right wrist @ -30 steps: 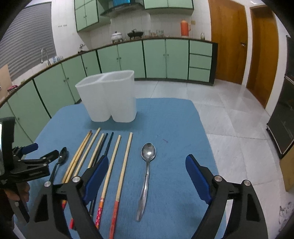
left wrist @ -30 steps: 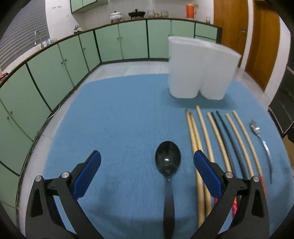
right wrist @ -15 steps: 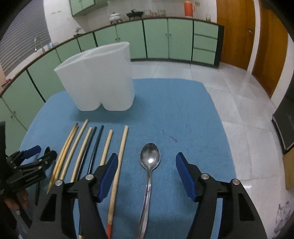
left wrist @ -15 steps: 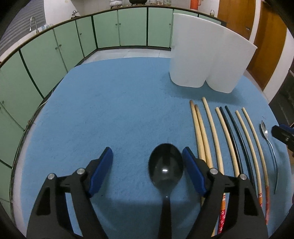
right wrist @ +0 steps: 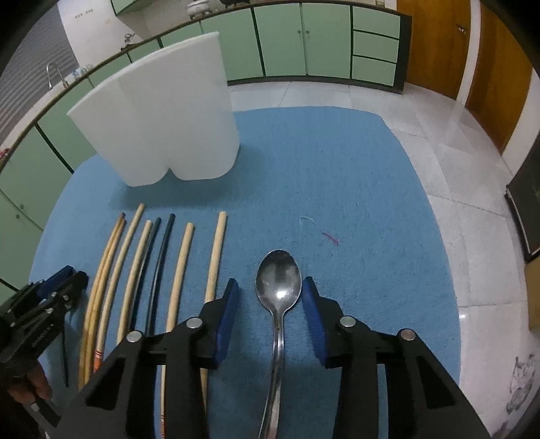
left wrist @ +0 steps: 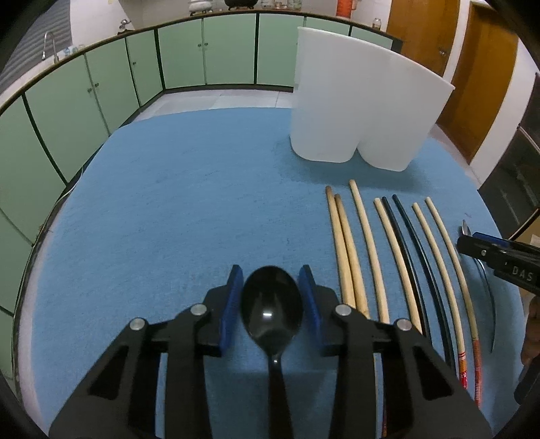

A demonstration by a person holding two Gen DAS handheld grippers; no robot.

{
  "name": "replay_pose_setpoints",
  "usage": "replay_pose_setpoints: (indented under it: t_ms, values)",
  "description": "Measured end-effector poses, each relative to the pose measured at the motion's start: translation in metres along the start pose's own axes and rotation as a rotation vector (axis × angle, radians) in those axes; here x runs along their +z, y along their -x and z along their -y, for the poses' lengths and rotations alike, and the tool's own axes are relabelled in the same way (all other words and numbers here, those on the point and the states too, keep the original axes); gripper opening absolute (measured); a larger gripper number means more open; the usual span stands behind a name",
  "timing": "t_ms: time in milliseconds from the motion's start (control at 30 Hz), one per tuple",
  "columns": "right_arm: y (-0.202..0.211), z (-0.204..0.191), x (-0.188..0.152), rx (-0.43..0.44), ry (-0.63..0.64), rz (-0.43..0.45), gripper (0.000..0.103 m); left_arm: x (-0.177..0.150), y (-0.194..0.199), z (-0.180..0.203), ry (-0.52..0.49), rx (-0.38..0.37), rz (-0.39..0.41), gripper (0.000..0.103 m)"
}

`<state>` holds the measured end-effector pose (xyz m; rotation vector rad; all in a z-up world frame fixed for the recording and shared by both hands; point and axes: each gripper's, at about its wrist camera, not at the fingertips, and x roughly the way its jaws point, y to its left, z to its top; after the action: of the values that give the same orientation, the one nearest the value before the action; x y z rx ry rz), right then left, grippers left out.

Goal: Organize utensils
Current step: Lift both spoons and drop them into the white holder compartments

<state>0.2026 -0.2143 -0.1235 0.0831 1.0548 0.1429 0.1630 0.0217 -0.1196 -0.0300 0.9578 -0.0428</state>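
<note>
The black spoon (left wrist: 271, 309) has its bowl between the left gripper (left wrist: 271, 297) jaws, which are closing, pads just clear. The metal spoon (right wrist: 278, 287) sits likewise inside the closing right gripper (right wrist: 270, 305). Both tilt steeply down. Chopsticks (left wrist: 388, 256) lie between; the white holder (left wrist: 361, 111) stands beyond on the blue surface (left wrist: 185, 202)

**What the two wrist views leave unseen**

In the left wrist view the black spoon (left wrist: 271, 309) loses the lower part of its handle behind the gripper frame and the bottom edge. The metal spoon (left wrist: 486, 280) is partly covered by the right gripper (left wrist: 472, 241). The chopsticks (left wrist: 398, 250) have their painted ends cut off low. In the right wrist view the metal spoon's handle runs off the bottom edge. The inside of the white holder (right wrist: 158, 114) cannot be seen. The items on the far kitchen counter (left wrist: 236, 6) are too small to tell.
</note>
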Motion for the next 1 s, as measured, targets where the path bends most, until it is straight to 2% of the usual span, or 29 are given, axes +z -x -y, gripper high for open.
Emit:
replay_pose_setpoints:
  t_ms: [33, 233, 300, 467, 700, 1000]
  values:
    - [0.0, -0.001, 0.0, -0.004, 0.006, 0.0, 0.028, -0.001, 0.001, 0.002, -0.002, -0.001, 0.004, 0.033]
    - [0.009, 0.001, -0.003, 0.049, -0.001, 0.032, 0.028, -0.004, 0.006, -0.001, -0.006, -0.02, 0.041, 0.033]
    - [0.018, 0.003, -0.006, 0.071, -0.003, 0.072, 0.028, -0.008, 0.01, -0.003, -0.003, -0.024, 0.07, 0.033]
    - [0.049, 0.013, -0.005, 0.192, -0.031, 0.21, 0.027, -0.004, 0.035, -0.003, 0.008, -0.037, 0.192, 0.033]
    - [0.083, 0.023, 0.003, 0.281, -0.028, 0.374, 0.027, 0.029, 0.073, -0.011, 0.027, -0.078, 0.376, 0.033]
    - [0.121, 0.02, 0.033, 0.306, 0.013, 0.491, 0.027, 0.081, 0.1, 0.004, 0.039, -0.133, 0.563, 0.033]
